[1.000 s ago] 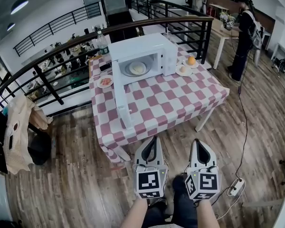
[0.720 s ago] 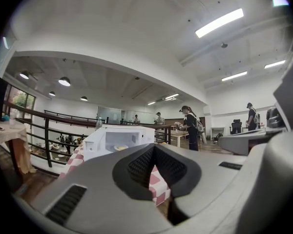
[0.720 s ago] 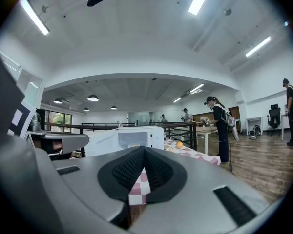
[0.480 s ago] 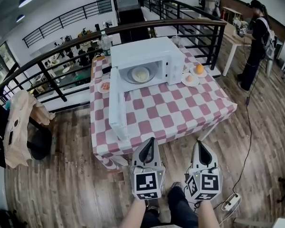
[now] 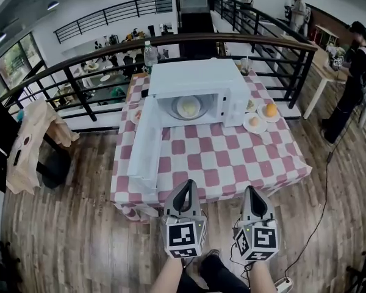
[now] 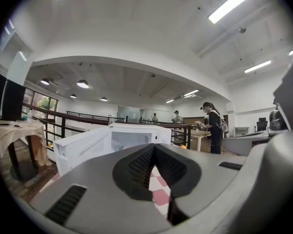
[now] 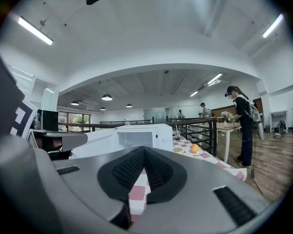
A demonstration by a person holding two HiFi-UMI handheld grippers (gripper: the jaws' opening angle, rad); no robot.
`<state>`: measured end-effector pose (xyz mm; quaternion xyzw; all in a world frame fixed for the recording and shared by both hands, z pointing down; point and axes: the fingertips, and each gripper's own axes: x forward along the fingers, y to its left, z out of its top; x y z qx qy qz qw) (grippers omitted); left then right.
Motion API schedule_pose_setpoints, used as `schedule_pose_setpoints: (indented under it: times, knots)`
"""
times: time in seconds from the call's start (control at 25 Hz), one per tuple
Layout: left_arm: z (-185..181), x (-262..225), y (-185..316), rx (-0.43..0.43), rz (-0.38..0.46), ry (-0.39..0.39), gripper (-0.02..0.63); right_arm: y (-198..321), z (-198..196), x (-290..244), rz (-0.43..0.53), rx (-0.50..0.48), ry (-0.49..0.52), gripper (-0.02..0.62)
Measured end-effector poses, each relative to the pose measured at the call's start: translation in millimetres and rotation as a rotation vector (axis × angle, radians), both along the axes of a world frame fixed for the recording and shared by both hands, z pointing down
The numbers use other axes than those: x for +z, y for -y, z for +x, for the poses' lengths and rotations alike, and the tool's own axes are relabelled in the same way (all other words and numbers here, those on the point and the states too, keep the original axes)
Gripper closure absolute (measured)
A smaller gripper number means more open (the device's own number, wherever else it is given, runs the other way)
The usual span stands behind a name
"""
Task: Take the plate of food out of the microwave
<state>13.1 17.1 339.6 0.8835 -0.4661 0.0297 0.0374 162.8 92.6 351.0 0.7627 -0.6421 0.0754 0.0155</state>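
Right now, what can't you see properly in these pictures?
- Food on the plate inside the microwave: head view, too small to name.
- That plate in the left gripper view: the left gripper's own body covers the oven floor.
- Bottle label: head view, too small to read.
- The person's arms: head view, cut off by the bottom edge.

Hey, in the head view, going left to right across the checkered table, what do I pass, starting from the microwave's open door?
open microwave door → plate of food inside the microwave → plate with a small round piece of food → plate with the orange
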Motion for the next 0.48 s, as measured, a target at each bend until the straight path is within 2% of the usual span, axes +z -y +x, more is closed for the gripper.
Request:
schedule_pose_setpoints:
  times: [0.24,0.48]
  knots:
    - [21.8,3.9,18.0,-0.081,-0.003,0.024,0.575,27.2,33.2,2.6,-0.003,-0.065,0.007,0.572]
    - [34.9,11.1,25.8,-0.104,-0.022,0.028,0.575,37.4,51.9,11.6,-0.013,-0.077,0.032,0.571]
